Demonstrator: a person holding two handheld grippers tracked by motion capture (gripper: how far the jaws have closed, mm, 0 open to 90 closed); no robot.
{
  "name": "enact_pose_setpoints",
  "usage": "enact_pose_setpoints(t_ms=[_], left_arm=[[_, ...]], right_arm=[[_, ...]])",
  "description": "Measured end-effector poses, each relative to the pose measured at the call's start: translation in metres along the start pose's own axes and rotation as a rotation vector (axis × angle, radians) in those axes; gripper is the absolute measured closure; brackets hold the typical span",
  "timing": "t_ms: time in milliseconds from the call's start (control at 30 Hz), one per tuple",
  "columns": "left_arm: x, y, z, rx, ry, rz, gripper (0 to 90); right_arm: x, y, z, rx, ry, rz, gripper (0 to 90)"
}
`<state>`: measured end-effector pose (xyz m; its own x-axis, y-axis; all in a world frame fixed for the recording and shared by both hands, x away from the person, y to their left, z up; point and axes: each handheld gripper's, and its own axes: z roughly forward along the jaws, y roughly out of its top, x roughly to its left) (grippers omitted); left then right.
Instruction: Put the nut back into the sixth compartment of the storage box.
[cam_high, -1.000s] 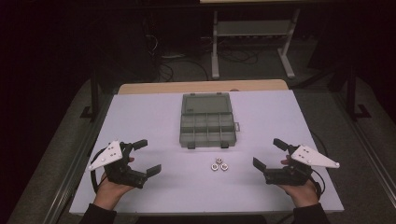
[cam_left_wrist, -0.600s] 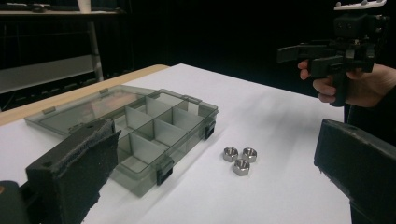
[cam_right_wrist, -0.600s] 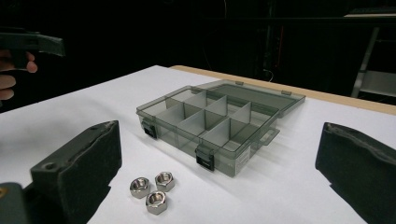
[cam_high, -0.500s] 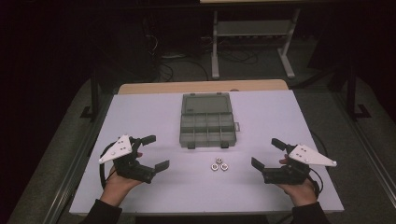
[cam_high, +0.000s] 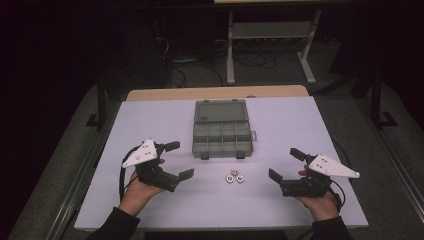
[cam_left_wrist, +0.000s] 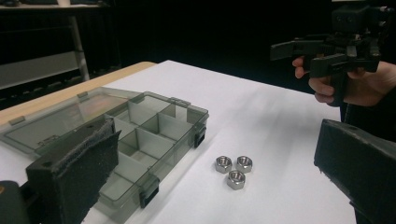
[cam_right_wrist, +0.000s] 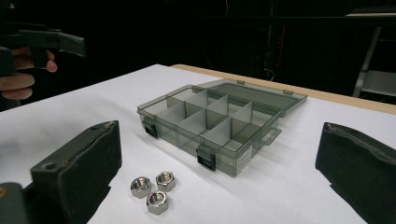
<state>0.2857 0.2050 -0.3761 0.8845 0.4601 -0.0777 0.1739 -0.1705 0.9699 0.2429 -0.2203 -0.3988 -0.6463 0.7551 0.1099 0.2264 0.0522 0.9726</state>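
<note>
Three steel hex nuts (cam_high: 234, 176) lie in a tight cluster on the white table (cam_high: 150, 120), just in front of a smoky-grey compartment box (cam_high: 222, 132) whose lid lies open flat behind it. My left gripper (cam_high: 181, 160) hovers open to the left of the nuts, and my right gripper (cam_high: 284, 164) hovers open to their right. Both point inward, with nothing between their jaws. In the left gripper view the nuts (cam_left_wrist: 233, 169) sit between my black pads (cam_left_wrist: 79, 172), with the box (cam_left_wrist: 135, 135) at left. The right gripper view shows the nuts (cam_right_wrist: 152, 189) low in front of the box (cam_right_wrist: 215, 123).
The box's compartments look empty. A wooden strip (cam_high: 215, 93) edges the table's far side. Beyond it, on the dark floor, stand a metal stand (cam_high: 270, 35) and cables. The other hand's gripper (cam_left_wrist: 327, 51) shows far off in the left gripper view.
My left gripper has moved right and slightly forward, toward the nuts. The right gripper has shifted a little inward. Both stay open; nuts and box have not moved.
</note>
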Motion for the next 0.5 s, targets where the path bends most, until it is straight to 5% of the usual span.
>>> enact_pose_setpoints(t_ms=[500], left_arm=[[-0.001,0.001,0.034,0.078,-0.033,0.007,0.0]], right_arm=[[0.000,0.000,0.000,-0.002,0.000,-0.003,0.0]])
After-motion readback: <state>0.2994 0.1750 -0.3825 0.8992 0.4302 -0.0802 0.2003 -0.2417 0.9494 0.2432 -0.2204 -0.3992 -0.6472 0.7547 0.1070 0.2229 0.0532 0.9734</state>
